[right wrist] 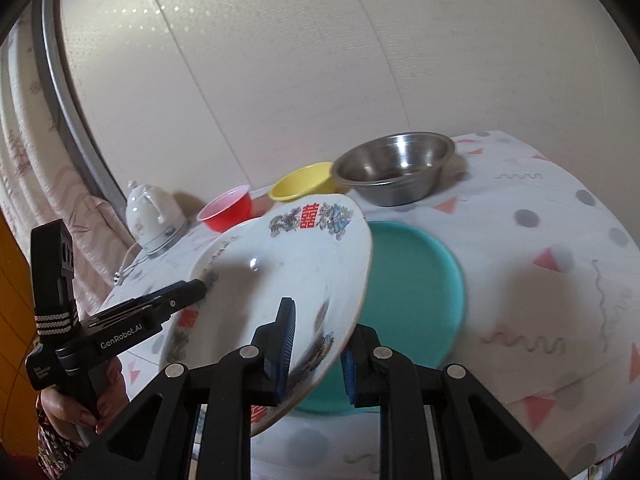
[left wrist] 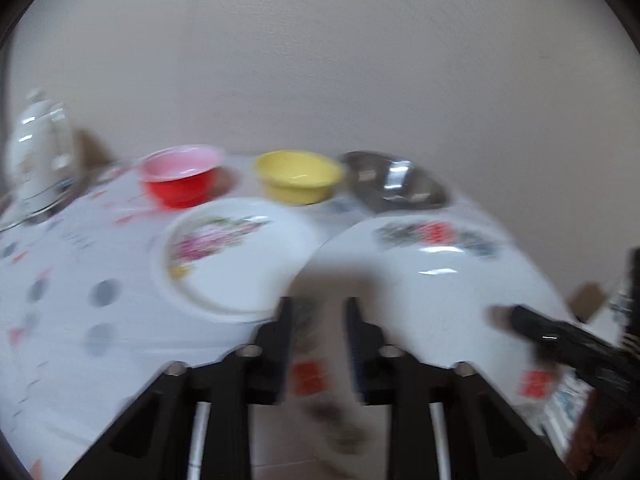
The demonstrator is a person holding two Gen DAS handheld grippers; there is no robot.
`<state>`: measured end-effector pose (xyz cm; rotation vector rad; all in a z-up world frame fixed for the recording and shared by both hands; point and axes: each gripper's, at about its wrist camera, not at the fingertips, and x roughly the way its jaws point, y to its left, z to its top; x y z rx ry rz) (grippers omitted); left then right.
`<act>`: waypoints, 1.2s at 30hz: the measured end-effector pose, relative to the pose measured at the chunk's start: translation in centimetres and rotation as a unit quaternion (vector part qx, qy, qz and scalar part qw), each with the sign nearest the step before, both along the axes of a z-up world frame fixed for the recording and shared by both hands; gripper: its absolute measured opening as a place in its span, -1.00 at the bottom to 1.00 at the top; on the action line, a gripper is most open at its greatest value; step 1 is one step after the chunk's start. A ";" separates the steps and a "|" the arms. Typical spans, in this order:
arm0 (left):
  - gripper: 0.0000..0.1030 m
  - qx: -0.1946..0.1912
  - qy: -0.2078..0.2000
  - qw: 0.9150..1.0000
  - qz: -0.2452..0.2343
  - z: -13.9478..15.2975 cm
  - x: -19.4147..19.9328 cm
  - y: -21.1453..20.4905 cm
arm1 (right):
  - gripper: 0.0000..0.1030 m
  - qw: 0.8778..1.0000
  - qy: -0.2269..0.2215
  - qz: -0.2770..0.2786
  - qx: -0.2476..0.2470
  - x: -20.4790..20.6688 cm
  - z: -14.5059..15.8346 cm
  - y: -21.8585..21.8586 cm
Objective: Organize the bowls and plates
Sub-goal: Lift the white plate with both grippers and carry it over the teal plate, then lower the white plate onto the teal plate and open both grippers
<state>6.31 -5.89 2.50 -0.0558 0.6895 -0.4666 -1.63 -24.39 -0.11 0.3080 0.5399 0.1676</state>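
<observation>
My right gripper [right wrist: 318,350] is shut on the rim of a white plate with red characters [right wrist: 296,264] and holds it tilted above a teal plate [right wrist: 416,280]. In the left wrist view that plate [left wrist: 432,288] fills the right side. My left gripper [left wrist: 318,316] is open and empty at its left edge, and shows in the right wrist view [right wrist: 200,286]. A white floral plate [left wrist: 228,256] lies flat on the table to the left. A red bowl [right wrist: 230,212], a yellow bowl [right wrist: 304,186] and a steel bowl [right wrist: 394,166] stand in a row at the back.
A white kettle [right wrist: 150,216] with a cord stands at the back left corner. The table has a patterned white cloth [right wrist: 540,240]. A wall rises right behind the bowls. The table's front edge is close below the grippers.
</observation>
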 end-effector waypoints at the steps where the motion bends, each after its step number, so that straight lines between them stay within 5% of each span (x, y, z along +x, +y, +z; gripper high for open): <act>1: -0.60 0.007 -0.015 1.000 -0.010 0.5 -0.6 -0.9 | -0.61 1.000 0.001 -0.002 0.001 0.0 0.0 -0.3; 4: -0.60 0.078 -0.083 0.993 0.001 1.5 -2.0 -4.3 | -0.64 1.000 0.007 0.001 -0.013 0.7 -0.4 -0.6; 7: -0.60 0.050 -0.054 0.997 -0.024 1.2 -1.5 -5.2 | -0.70 0.999 0.029 -0.025 -0.003 2.1 -1.9 -2.2; 11: -0.58 0.031 -0.041 0.999 -0.006 1.1 -1.5 -4.1 | -0.75 0.992 0.049 -0.011 0.116 3.1 -4.7 -5.8; 14: -0.43 0.001 -0.013 0.999 0.047 0.6 -0.8 -1.7 | -0.73 0.995 0.046 -0.010 0.088 3.0 -4.3 -5.3; 19: -0.31 0.006 0.047 0.995 0.086 -1.4 0.4 0.6 | -0.73 0.994 0.050 -0.003 0.098 3.0 -4.2 -5.6; 22: -0.32 -0.009 0.081 0.993 0.080 -2.8 1.0 1.1 | -0.73 0.994 0.051 -0.005 0.099 3.1 -4.3 -5.7; 24: -0.61 -0.025 0.086 0.994 0.065 -3.0 0.9 0.9 | -0.73 0.994 0.050 -0.004 0.098 3.1 -4.4 -5.6; 36: -0.60 -0.039 0.094 0.994 0.033 -3.1 1.1 -1.3 | -0.73 0.995 0.042 -0.033 0.082 2.5 -3.4 -7.2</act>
